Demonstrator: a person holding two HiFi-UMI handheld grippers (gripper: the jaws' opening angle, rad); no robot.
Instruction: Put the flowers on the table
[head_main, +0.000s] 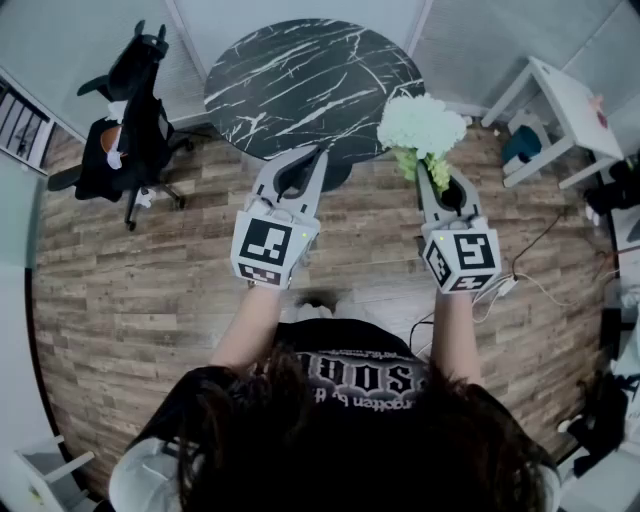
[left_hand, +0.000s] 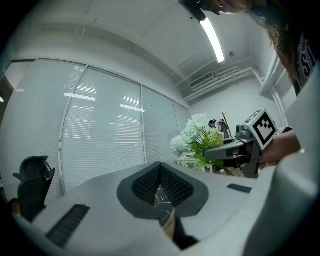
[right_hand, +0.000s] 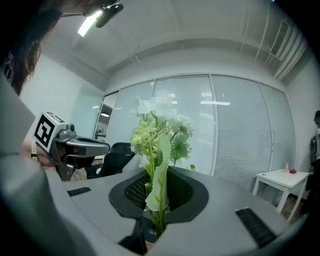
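Note:
A bunch of white and pale green flowers (head_main: 421, 128) is held upright by its stems in my right gripper (head_main: 437, 178), whose jaws are shut on them. In the right gripper view the stems and a long leaf (right_hand: 159, 165) run down between the dark pads (right_hand: 131, 192), with the blooms above. The round black marble table (head_main: 300, 80) lies ahead, and the flowers hang over its near right edge. My left gripper (head_main: 316, 158) is level beside it, over the table's near edge, shut and empty. From the left gripper view the flowers (left_hand: 196, 136) and right gripper (left_hand: 227, 151) are to the right.
A black office chair (head_main: 130, 115) stands to the left of the table. A small white side table (head_main: 562, 100) is at the right, with cables (head_main: 522, 285) on the wooden floor. Glass partition walls with blinds (right_hand: 235, 135) close the room behind.

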